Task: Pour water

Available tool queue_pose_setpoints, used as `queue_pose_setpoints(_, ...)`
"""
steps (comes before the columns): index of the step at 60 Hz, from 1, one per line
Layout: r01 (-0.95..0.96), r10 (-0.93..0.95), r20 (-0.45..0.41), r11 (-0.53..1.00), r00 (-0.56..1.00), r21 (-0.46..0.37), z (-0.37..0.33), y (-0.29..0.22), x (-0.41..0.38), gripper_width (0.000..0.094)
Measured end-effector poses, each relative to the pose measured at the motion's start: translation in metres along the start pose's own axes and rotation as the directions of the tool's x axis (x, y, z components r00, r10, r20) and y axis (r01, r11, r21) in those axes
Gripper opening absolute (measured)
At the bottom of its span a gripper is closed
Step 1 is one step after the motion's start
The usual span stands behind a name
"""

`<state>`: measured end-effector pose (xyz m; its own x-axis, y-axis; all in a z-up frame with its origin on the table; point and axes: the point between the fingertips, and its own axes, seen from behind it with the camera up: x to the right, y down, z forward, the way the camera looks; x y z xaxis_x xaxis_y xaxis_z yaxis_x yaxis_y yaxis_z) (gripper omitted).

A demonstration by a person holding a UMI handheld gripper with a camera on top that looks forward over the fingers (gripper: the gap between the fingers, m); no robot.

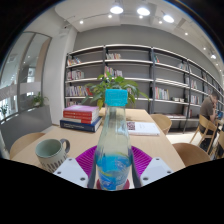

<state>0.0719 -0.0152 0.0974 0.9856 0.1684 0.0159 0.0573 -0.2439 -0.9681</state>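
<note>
Gripper (113, 165) fingers clamped on the water bottle (113, 140), pink pads (141, 161) pressing both sides of its lower body. Bottle upright, blue cap (116, 97) on as far as I can tell, held over the near edge of the wooden table (160, 142). Mug (51, 153) sits on the table just to my left, mouth up, near the bottle but apart from it. Stack of books (81, 117) and a potted plant (110, 84) beyond, shelves (170, 75) further back.

Judging the step: carry the bottle to the mug and tip. To do it well I'd keep the grip firm and low, bring the neck over the mug's mouth before tilting, then tilt slowly toward the mug. If that cap is really on, it needs removing first or nothing pours.
</note>
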Motion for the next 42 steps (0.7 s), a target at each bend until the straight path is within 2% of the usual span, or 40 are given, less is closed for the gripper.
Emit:
queue_pose_setpoints(3,0.015,-0.016,-0.012,1.0,1.0,-0.023,-0.004,0.003,0.002,0.0603)
queue_pose_setpoints(8,0.007,-0.008,-0.01,0.999,1.0,-0.041,-0.019,0.004,-0.003,0.0809)
queue_pose_setpoints(11,-0.014,0.014,-0.017,0.998,1.0,-0.061,-0.033,0.01,-0.006,0.0861)
queue_pose_setpoints(18,-0.078,0.07,-0.053,0.984,0.996,-0.163,-0.079,0.042,-0.012,0.0846)
queue_pose_setpoints(27,-0.07,0.043,-0.096,0.953,0.994,-0.295,-0.146,0.076,-0.036,0.085)
queue_pose_setpoints(31,-0.064,0.037,-0.092,0.947,0.995,-0.314,-0.17,0.068,-0.053,0.0851)
queue_pose_setpoints(42,-0.058,0.042,-0.068,0.962,0.997,-0.267,-0.212,0.002,-0.097,0.0858)
